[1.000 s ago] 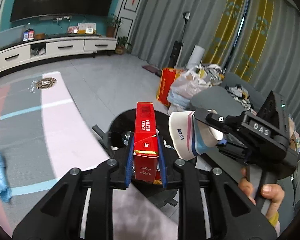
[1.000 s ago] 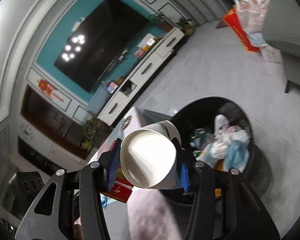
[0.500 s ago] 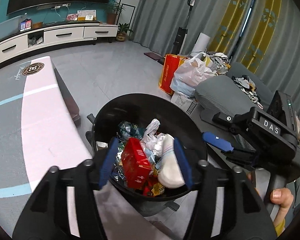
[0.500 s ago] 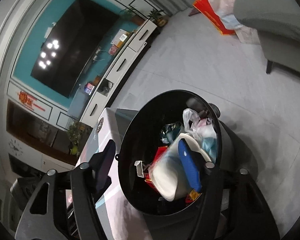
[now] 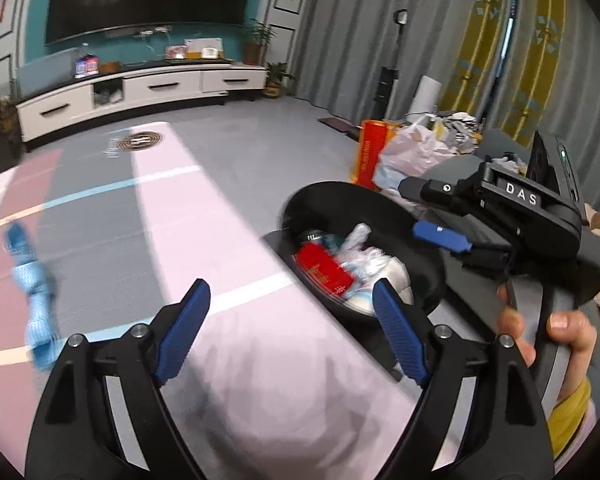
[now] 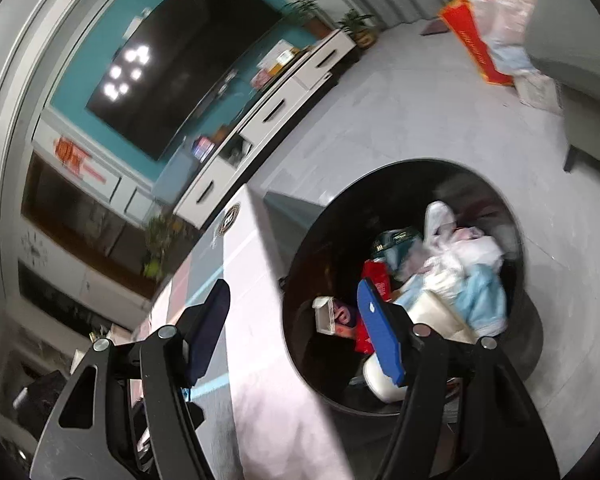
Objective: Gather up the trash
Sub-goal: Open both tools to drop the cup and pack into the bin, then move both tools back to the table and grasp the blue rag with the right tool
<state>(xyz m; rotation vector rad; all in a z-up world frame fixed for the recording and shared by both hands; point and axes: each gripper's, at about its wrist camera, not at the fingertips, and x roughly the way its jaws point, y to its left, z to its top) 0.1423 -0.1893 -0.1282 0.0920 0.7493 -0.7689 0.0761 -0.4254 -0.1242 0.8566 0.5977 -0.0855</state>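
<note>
We see our left gripper, jaws just opened wide, and right gripper both empty over the table, with the red box and cup lying in the bin.

- Left gripper: black frame arms, silver screws, ribbed blue fingers.
- Right gripper: same black build, blue fingers; body marked "DAS", small green light.
- Right hand: yellow cuff.
</note>
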